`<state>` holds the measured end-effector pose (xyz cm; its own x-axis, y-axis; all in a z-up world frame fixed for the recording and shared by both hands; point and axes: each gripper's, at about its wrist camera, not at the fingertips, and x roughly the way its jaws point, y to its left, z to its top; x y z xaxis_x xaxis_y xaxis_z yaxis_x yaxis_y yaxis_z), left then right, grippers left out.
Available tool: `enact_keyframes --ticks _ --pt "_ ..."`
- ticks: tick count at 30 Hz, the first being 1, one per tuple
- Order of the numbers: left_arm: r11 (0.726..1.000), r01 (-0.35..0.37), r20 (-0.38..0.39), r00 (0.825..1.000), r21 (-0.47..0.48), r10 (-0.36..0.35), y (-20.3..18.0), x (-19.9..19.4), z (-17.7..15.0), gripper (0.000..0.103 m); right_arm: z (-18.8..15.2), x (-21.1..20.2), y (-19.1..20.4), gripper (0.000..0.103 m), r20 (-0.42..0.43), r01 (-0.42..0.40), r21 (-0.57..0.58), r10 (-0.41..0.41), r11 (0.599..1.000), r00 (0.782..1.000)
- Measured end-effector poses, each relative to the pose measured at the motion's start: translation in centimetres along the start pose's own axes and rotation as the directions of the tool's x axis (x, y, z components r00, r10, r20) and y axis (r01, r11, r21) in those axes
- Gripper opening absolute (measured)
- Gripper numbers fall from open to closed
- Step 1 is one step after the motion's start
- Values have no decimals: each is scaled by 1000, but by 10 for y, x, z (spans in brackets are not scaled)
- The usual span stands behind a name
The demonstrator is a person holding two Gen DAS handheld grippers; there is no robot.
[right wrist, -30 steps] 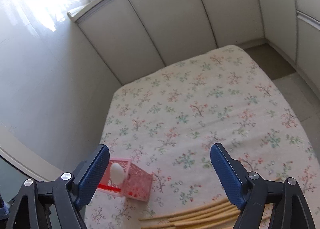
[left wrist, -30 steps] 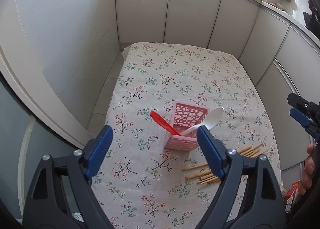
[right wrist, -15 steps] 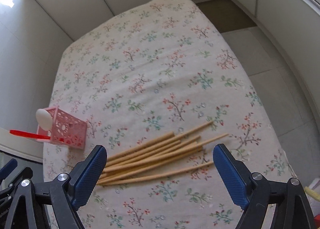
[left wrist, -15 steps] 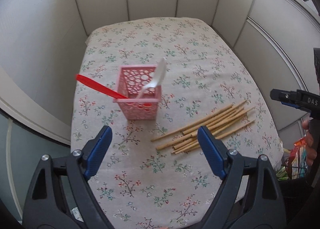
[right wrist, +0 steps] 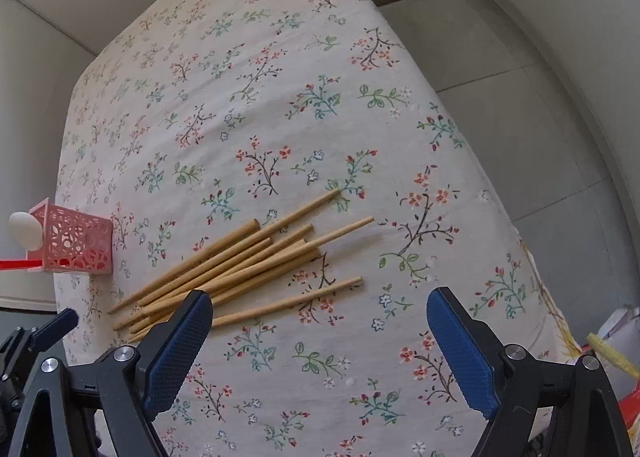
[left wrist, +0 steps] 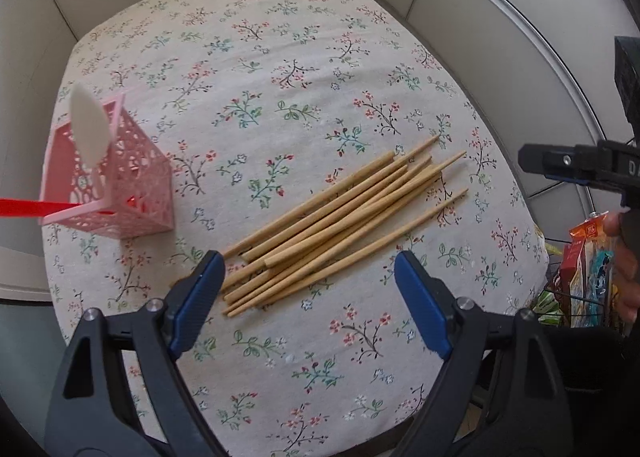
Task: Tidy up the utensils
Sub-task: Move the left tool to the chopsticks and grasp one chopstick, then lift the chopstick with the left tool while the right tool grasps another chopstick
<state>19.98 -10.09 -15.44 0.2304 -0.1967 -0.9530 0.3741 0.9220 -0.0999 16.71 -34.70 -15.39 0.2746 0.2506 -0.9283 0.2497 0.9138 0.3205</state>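
Inside pink basket (left wrist: 132,193): white spoon (left wrist: 90,129), red spoon (left wrist: 24,207); both grippers (left wrist: 308,289) (right wrist: 320,333) gape empty.

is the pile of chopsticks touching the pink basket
Apart. The left wrist view shows bare floral tablecloth between the pink basket and the nearest ends of the chopsticks; the right wrist view shows the same gap.

Desk (left wrist: 304,57): covered with a pale cloth printed with small flower sprigs.
Pink basket (left wrist: 132,193): stands on the cloth close to the desk's edge.
Chopsticks (left wrist: 344,225): loose wooden bundle lying flat on the cloth, well apart from the pink basket, sticks roughly parallel and overlapping, one slightly aside.
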Motion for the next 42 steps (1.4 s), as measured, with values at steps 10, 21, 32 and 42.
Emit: enact_keyframes --ticks 10,21,32,42 --pt "996 49 -51 998 76 -45 -14 70 41 34 4 23 -11 92 -71 45 6 -44 999 996" --pt "987 -25 -43 999 159 33 -44 89 57 28 8 34 -14 92 -91 55 13 -54 998 994" --pt "994 -98 40 995 50 96 -37 83 75 11 14 46 -27 92 -118 36 84 -26 996 993" --pt "996 -86 142 986 17 83 -19 25 64 9 27 61 -38 84 -101 -50 204 72 978 992"
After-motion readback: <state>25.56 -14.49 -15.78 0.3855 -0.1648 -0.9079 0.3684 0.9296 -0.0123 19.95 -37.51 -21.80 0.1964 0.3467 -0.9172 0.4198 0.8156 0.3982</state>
